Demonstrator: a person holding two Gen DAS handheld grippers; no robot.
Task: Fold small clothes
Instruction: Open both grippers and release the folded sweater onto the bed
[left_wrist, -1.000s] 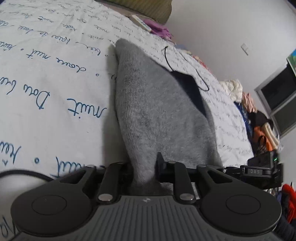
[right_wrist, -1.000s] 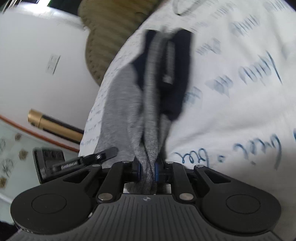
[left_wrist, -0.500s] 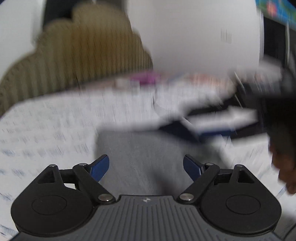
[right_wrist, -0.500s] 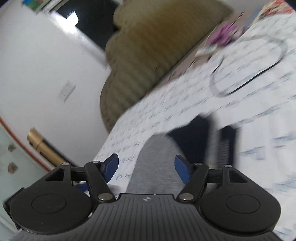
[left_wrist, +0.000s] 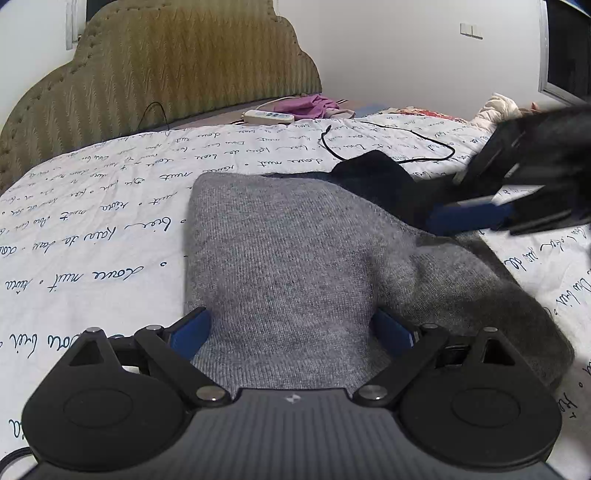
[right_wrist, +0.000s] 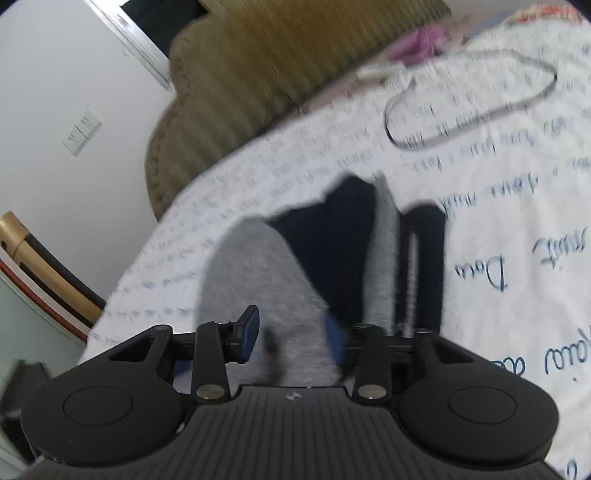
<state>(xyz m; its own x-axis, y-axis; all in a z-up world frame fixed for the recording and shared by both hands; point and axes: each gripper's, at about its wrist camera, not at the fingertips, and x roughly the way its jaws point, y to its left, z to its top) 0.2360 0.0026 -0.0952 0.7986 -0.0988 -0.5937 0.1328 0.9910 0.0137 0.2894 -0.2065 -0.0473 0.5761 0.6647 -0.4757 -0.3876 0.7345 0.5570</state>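
A second ago both grippers were clamped on the grey garment; since then both have let go, and the cloth now lies on the bed.

In the left wrist view, the left gripper has its jaws spread wide and still opening, the blue pads standing off either side of the cloth without pressing it. The grey knit garment lies flat on the white bedsheet printed with blue handwriting, its near edge running between the jaws. A dark navy part of the garment shows at its far end. The right gripper enters from the right edge, its blue pad just over the seam where grey meets navy. Beyond, a black cable loops on the sheet, a white power strip and a purple cloth lie near the olive padded headboard.

In the right wrist view, which is blurred, the right gripper has its jaws partly apart and closing. The grey cloth lies between them, yet the pads do not visibly press it. The navy part lies farther out, with a grey strip through it. The cable and headboard appear behind.
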